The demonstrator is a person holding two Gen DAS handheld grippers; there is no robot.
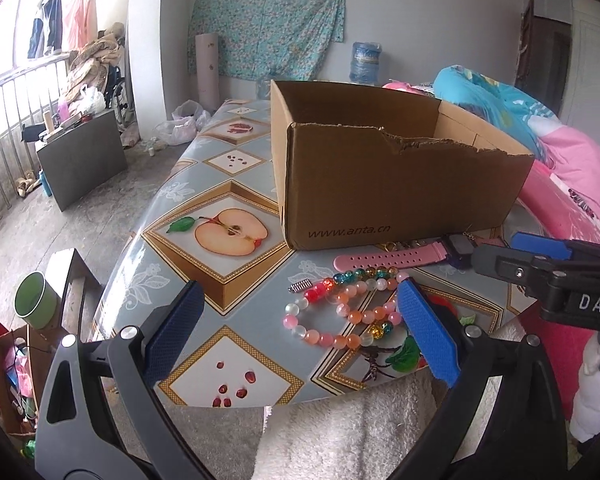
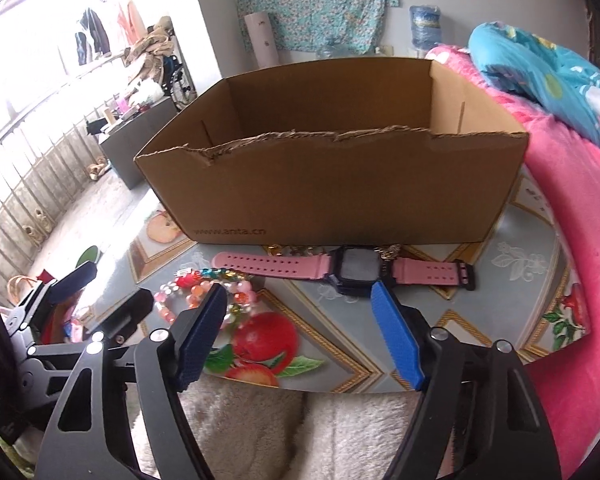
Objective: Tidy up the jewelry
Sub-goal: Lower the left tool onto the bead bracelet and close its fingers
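At the left, the left gripper (image 1: 300, 312) is seen with its dark-blue ribbed pads spread wide and nothing between them, held above the near edge of a table covered by a glossy grey-blue oilcloth printed with fruit pictures (image 1: 228, 236). Just beside its right pad, a heap of beaded bracelets in pink, orange, white and glittery teal and gold (image 1: 348, 312) lies flat on the cloth, with a small silver clasp (image 1: 301, 287) at its far left edge. Behind the beads, a wristwatch with a pink perforated rubber strap and a dark square case (image 2: 352, 268) is stretched out flat, close along the front wall of an open brown cardboard box with a torn front rim (image 2: 332, 184); some small gold chain shows between watch and box. To the right, the right gripper (image 2: 298, 300) is held over the cloth with its blue pads standing partly apart and empty, pointing toward the watch case without touching it. At the far right, pink and turquoise bedding (image 2: 572, 184) is piled against the table.
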